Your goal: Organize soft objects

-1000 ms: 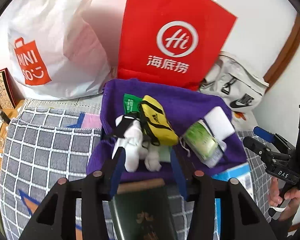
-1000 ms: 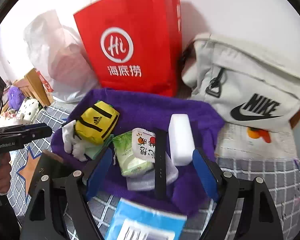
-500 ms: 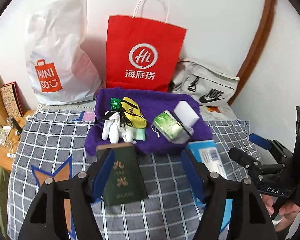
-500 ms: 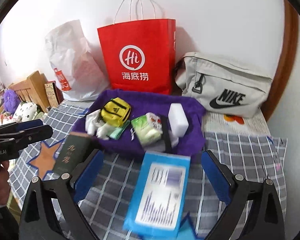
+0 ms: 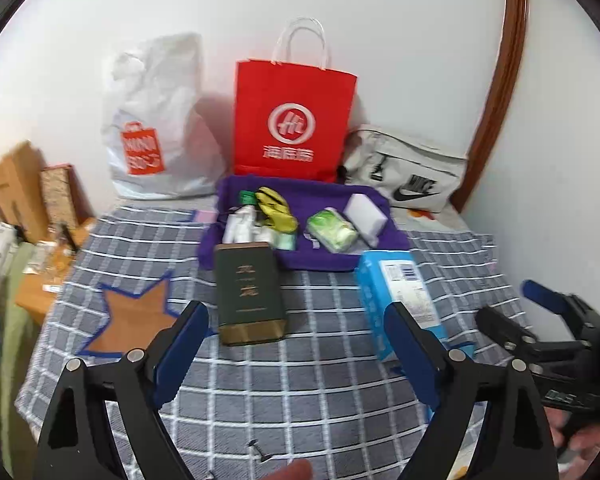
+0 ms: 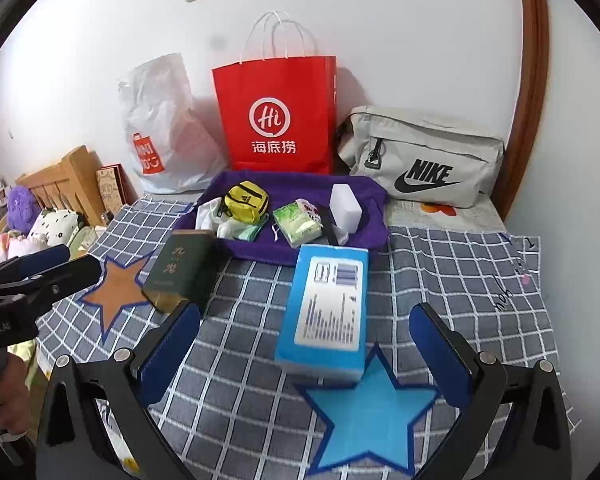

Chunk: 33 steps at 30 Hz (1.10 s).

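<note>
Both grippers have pulled back from the purple towel (image 6: 300,250) and I see much more of the bed now. My left gripper (image 5: 296,356) is opening, nothing between its jaws; my right gripper (image 6: 304,356) is opening too, also empty. The soft things — yellow pouch (image 6: 247,202), green tissue pack (image 6: 296,226), white sponge (image 6: 344,208) — lie together on the towel, near the red bag (image 6: 276,116). A green box (image 5: 248,284) and a blue box (image 6: 326,308) lie on the checked cover, just in front of the towel. I think the risk is here: when I reach forward again, a finger may push a box into the towel and scatter the small things.
</note>
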{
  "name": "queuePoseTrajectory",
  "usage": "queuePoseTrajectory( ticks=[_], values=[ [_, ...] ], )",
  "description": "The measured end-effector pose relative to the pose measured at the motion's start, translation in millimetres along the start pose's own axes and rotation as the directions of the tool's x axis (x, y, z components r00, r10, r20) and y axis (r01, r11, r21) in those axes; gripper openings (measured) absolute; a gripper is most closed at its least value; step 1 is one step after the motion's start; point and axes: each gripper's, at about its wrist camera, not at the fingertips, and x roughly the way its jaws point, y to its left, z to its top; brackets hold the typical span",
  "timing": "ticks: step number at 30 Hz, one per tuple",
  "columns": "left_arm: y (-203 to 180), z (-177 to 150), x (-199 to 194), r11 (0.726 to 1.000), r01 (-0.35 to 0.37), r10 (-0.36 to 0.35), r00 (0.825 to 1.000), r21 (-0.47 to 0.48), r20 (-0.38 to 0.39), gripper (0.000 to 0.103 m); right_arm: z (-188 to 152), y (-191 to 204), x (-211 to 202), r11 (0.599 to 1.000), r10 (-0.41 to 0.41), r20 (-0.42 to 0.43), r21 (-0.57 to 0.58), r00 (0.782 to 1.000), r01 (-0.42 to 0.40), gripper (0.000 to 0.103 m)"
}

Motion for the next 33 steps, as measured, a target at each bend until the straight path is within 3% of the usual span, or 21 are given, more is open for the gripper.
queuePoseTrajectory(
  ticks=[2, 12, 33],
  values=[
    [-4, -8, -7, 0.999, -0.045, 0.045, 0.999, 0.009, 0.006, 0.09, -8, 1, -9, 1.0, 0.017, 0.003, 0.003, 1.0, -0.017, 0.103],
    [-22, -36, -45, 0.997, -0.058, 0.055, 0.997, 0.046, 0.05, 0.09, -36, 7, -47, 1.0, 0.014, 0.039, -0.004, 0.999, -0.014, 0.103],
    [-21, -44, -69, 0.998, -0.061, 0.06, 0.995, 0.016, 0.079, 0.09, -47, 2, -72, 1.0, 0.009, 0.07, 0.021, 0.997, -0.01, 0.103]
  ],
)
